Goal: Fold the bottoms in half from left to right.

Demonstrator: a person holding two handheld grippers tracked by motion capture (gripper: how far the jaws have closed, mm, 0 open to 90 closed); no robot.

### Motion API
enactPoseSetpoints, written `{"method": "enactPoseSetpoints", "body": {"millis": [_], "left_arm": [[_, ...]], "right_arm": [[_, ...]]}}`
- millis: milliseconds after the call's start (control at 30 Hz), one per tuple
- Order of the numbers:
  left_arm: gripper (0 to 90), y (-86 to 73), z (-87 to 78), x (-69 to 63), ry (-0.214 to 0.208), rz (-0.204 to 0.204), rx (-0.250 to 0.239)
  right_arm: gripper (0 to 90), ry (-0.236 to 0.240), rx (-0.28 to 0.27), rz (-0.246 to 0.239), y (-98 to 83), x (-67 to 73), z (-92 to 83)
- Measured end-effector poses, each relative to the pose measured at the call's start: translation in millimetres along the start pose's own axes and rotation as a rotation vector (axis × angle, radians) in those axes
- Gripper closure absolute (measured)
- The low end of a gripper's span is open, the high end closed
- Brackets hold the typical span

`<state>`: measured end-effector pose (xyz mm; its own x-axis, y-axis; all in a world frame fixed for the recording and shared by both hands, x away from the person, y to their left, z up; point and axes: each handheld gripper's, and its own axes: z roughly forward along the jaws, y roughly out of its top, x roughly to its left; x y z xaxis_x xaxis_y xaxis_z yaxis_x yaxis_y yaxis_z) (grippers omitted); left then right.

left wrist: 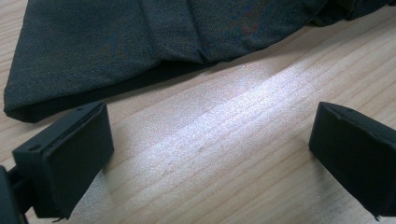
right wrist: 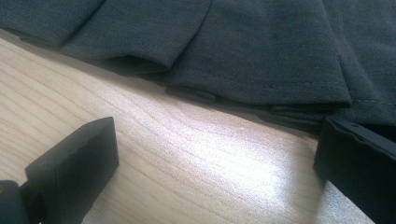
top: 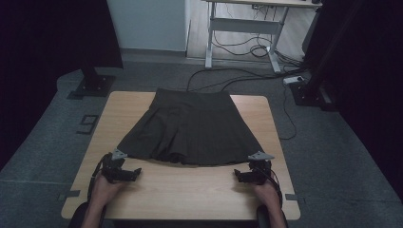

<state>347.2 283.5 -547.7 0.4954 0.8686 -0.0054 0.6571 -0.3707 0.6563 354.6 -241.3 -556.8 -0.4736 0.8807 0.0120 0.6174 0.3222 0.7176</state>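
Note:
A dark pleated skirt (top: 189,127) lies flat on the wooden table (top: 190,190), waistband at the far edge, hem toward me. My left gripper (top: 132,174) rests on the table just in front of the hem's left corner, jaws wide apart with bare wood between them. In the left gripper view the skirt hem (left wrist: 116,51) lies beyond the open left gripper (left wrist: 210,154). My right gripper (top: 241,176) sits by the hem's right corner, open and empty. The right gripper view shows the folded hem (right wrist: 243,60) close ahead of the right gripper (right wrist: 215,163), whose right jaw nearly reaches the cloth.
Beyond the table stand a black stand base (top: 95,85) at the left, a white desk frame (top: 247,28) with loose cables (top: 228,76) on the floor, and another dark base (top: 309,92) at the right. Bare tabletop runs along the near edge.

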Motion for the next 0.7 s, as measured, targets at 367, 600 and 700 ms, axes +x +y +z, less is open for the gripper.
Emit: {"method": "enactPoseSetpoints", "body": {"millis": [367,600,700], "left_arm": [[0.0,0.1,0.1,-0.9,0.001,-0.001,-0.001],[0.0,0.3,0.2,-1.4,0.001,0.0,0.0],[0.2,0.8,-0.1,-1.8,0.001,-0.002,0.003]], "right_arm": [[0.0,0.004,0.001,-0.007,-0.2,-0.5,-0.2],[0.0,0.005,0.002,-0.011,-0.3,-0.5,-0.4],[0.0,0.005,0.008,-0.012,0.0,-0.7,-0.7]]}}
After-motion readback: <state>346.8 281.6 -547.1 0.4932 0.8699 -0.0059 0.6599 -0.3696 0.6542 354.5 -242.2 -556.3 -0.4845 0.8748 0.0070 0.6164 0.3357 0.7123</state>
